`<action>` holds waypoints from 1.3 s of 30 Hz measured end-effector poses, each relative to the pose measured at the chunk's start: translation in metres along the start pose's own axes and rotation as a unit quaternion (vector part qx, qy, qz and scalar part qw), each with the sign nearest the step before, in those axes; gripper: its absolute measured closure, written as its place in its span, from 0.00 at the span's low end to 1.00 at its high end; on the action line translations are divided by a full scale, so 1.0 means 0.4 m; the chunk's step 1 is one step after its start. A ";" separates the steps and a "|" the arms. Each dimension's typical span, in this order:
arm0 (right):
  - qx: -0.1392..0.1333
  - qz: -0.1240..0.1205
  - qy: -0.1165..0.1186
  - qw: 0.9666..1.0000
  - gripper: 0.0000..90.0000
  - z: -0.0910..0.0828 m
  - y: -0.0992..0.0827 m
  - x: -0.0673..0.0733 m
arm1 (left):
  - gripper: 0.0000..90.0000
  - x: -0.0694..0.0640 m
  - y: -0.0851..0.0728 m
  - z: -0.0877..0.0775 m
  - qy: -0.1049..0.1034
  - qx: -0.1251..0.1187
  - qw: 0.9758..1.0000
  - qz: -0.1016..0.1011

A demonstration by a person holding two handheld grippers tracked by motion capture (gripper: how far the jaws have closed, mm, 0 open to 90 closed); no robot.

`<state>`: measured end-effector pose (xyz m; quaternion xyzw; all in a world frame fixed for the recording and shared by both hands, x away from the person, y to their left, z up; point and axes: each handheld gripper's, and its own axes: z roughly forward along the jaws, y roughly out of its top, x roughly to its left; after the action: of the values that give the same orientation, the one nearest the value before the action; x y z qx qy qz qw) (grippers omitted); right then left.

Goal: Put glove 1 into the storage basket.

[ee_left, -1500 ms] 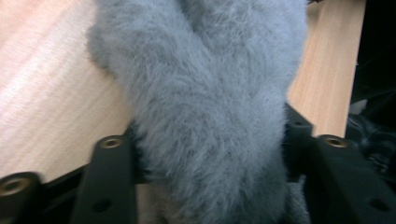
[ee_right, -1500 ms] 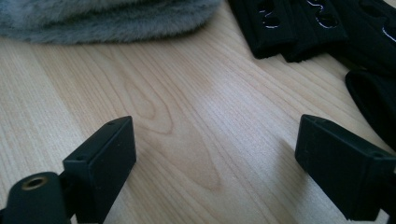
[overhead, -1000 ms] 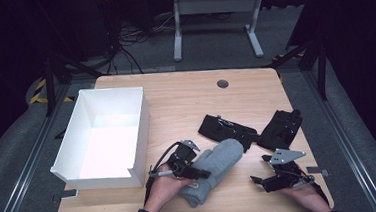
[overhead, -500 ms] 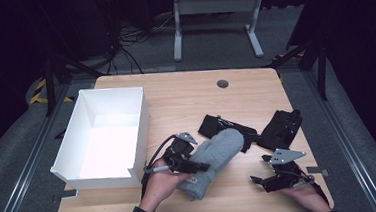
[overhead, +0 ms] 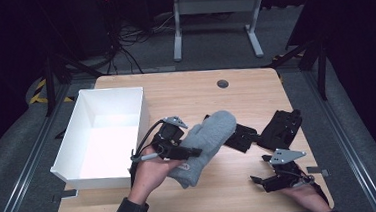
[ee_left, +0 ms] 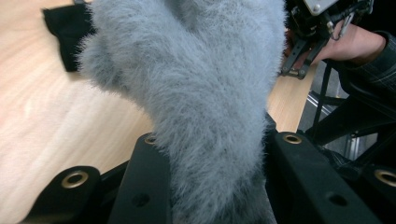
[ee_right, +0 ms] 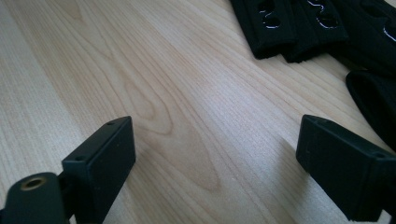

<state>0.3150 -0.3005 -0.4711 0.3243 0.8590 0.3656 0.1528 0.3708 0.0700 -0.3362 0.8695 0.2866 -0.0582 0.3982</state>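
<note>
A grey fuzzy mitten (overhead: 209,137) hangs above the table's middle front, with my left gripper (overhead: 185,154) shut on its cuff half. In the left gripper view the mitten (ee_left: 201,88) bulges out between both black jaws, and its thumb points left. My right gripper (overhead: 262,182) rests low at the front right and stands open. Bare wood shows between its jaws in the right gripper view (ee_right: 215,163). Black gloves (overhead: 280,128) lie on the table to the right of the mitten.
A white open box (overhead: 141,114) stands at the left, close beside my left hand. Another black glove (overhead: 242,136) lies just behind the mitten. The black gloves (ee_right: 299,23) lie ahead of my right gripper. A round grommet (overhead: 222,83) sits near the table's far edge.
My left gripper has lifted the mitten off the table and carried it slightly toward the box. The right gripper has stayed where it was.
</note>
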 end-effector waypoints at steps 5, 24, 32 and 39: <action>0.000 0.000 0.000 1.000 0.14 0.000 0.000 0.000 | 0.78 0.003 0.018 -0.049 0.012 -0.009 1.000 0.002; 0.000 0.000 0.000 1.000 0.14 0.000 0.000 0.000 | 0.78 0.079 0.018 -0.269 0.082 -0.056 0.994 -0.035; 0.000 0.001 0.000 1.000 0.13 0.000 0.000 0.000 | 0.78 0.122 -0.029 -0.354 0.115 -0.083 0.987 -0.071; 0.000 0.001 0.000 1.000 0.14 0.000 0.000 0.000 | 0.78 0.158 -0.074 -0.400 0.136 -0.098 0.981 -0.099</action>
<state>0.3149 -0.3005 -0.4710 0.3248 0.8588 0.3657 0.1525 0.3868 0.2298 -0.2683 0.7935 0.4268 0.0495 0.4310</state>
